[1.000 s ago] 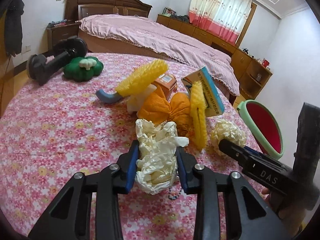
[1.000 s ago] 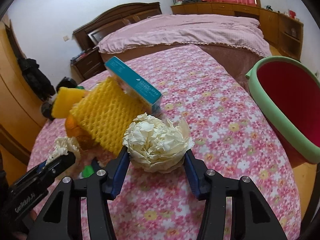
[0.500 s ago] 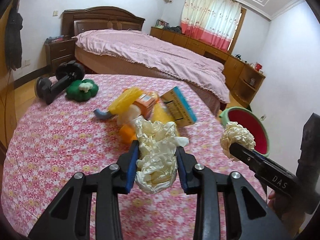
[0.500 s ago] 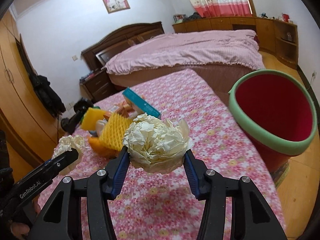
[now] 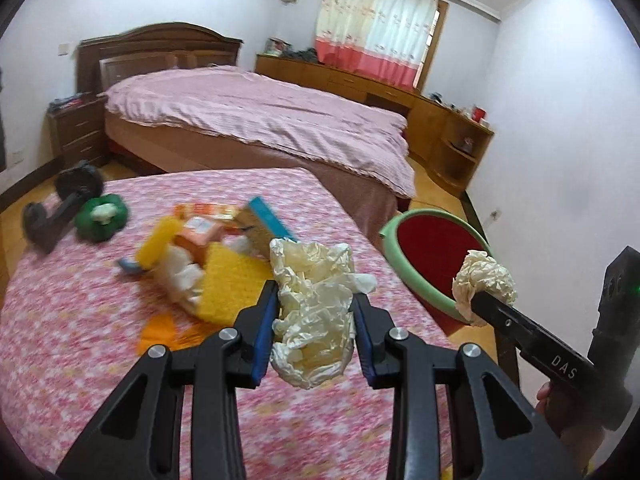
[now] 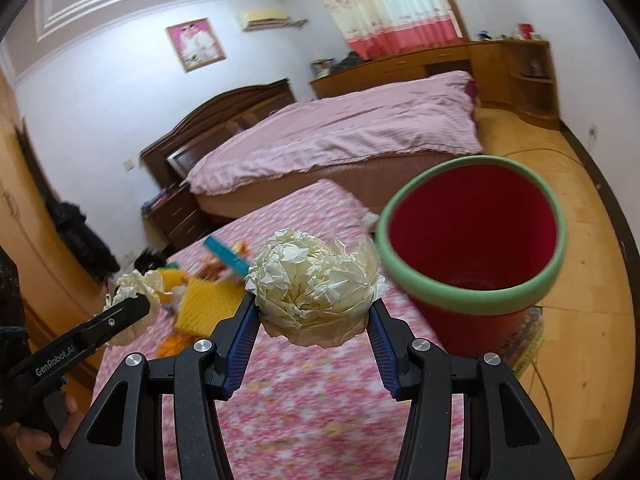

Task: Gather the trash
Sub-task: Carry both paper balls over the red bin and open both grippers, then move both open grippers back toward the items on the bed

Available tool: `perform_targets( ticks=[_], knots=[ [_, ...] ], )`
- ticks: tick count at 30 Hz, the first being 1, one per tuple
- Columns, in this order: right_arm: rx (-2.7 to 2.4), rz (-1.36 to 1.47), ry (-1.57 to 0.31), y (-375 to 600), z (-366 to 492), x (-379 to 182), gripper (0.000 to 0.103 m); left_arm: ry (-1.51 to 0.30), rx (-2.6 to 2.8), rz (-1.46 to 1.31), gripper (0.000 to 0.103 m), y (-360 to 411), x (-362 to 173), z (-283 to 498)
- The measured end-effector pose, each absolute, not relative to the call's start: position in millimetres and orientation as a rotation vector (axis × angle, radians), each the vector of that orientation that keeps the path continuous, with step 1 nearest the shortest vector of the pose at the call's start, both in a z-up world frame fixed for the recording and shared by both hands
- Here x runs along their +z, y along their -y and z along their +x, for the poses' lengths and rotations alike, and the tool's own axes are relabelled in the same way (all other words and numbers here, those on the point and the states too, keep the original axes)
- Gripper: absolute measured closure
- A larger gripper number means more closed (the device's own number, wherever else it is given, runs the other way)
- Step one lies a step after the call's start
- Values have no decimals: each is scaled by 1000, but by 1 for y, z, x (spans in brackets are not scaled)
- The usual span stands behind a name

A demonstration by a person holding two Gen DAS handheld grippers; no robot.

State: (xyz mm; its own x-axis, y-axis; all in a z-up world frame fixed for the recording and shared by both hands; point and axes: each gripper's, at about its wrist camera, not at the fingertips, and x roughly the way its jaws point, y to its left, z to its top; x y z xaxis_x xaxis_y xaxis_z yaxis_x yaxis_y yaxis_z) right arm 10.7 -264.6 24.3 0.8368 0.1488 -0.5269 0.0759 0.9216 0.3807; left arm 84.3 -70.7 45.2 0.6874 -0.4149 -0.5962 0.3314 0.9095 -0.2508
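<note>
My left gripper point(image 5: 316, 316) is shut on a crumpled cream paper wad point(image 5: 314, 312), held above the flowered pink table point(image 5: 80, 360). My right gripper point(image 6: 314, 308) is shut on a second crumpled paper ball point(image 6: 314, 286), held just left of the red bin with a green rim point(image 6: 472, 240). The bin stands on the floor off the table's right edge. In the left wrist view the right gripper's ball point(image 5: 484, 280) hangs at the bin's near rim point(image 5: 420, 280). In the right wrist view the left gripper's wad point(image 6: 136, 288) shows at the left.
On the table lie yellow foam nets point(image 5: 228, 284), an orange carton point(image 5: 198, 236), a blue-edged box point(image 5: 266, 226), a green plush point(image 5: 100, 220) and a black dumbbell point(image 5: 60, 204). A pink bed point(image 5: 256, 116) stands behind. Wooden cabinets point(image 5: 448, 128) line the far wall.
Both grippers have lifted their paper wads off the table and swung right toward the bin. The bin now looms large in the right wrist view.
</note>
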Motion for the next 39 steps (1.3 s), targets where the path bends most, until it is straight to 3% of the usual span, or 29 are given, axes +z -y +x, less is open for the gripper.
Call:
perform_targets(
  ticks=[30,36,39],
  knots=[
    [-195,558,-649,414,48,-31,49,-829,-647,36,67,265,-4,186],
    [-176,557,-654,416,55,-35,46,-863,-638,46,48,274,-10,193],
    [-170,560,-653,418,56,-35,46,-871,-635,48,47,275,-11,193]
  ],
)
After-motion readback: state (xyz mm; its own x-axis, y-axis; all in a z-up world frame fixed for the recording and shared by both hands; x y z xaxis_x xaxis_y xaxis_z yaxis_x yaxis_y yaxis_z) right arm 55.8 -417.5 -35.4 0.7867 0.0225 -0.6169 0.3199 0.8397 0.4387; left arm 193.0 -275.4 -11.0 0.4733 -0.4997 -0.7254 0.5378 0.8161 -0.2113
